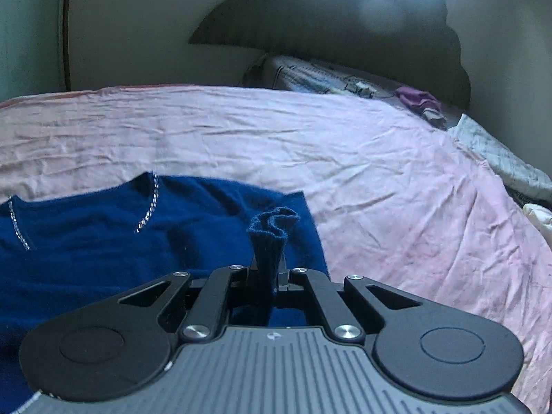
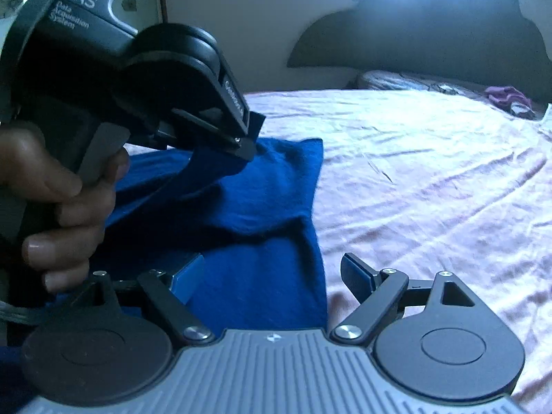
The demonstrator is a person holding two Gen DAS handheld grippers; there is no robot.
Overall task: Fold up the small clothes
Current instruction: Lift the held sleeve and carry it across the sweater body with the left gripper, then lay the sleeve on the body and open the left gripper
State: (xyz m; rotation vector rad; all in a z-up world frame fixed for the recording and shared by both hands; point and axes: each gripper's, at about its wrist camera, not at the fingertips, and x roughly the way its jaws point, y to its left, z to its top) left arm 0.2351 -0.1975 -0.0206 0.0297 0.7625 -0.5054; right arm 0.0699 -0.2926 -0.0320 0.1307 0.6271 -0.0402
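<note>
Pinching a bunched cuff of the blue sweater (image 1: 103,241) on the pink bed sheet (image 1: 379,172), the left gripper (image 1: 267,272) is clamping shut while the right gripper (image 2: 272,276) is hovering with fingers (image 2: 355,272) spread wide over the sweater's edge.

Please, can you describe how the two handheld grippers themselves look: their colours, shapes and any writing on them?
Both have a grey ribbed base plate, two round black discs and black link arms with silver screws. The right gripper has blue pads on its fingers. The left gripper has a dark body printed "DAS Data Acquisition System" in white. The person's hand on its handle shows no sleeve.
</note>
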